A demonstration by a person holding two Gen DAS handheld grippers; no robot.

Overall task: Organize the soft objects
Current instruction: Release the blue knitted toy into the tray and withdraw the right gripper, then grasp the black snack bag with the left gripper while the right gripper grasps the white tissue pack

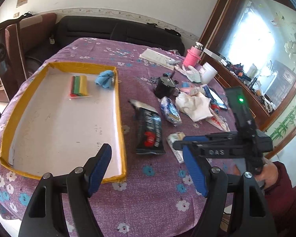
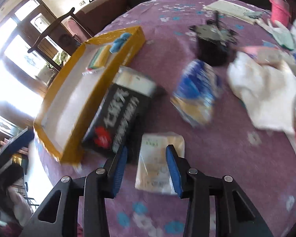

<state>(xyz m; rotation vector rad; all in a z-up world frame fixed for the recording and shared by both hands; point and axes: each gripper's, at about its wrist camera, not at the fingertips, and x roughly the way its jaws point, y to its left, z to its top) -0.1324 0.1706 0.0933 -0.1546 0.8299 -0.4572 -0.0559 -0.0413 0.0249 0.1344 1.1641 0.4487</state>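
From the left wrist, the left gripper is seen open and empty, with the yellow tray just ahead of its fingers.

From the right wrist, the small white packet lies between the right gripper's fingers. It cannot be told if it is squeezed yet. The packet is being picked; a firm squeeze and a lift to the tray are likely needed next.

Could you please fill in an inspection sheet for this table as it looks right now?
Surface: purple floral tablecloth.
Job's things: yellow-rimmed tray holds a striped pack and a blue cloth; small pale packet, black packet and white cloth lie outside.
Clutter: pink bottle, white cup.
Grippers: left gripper open, empty; right gripper straddles the pale packet, contact unclear.
Cables: nothing seen.
Surroundings: dark sofa.
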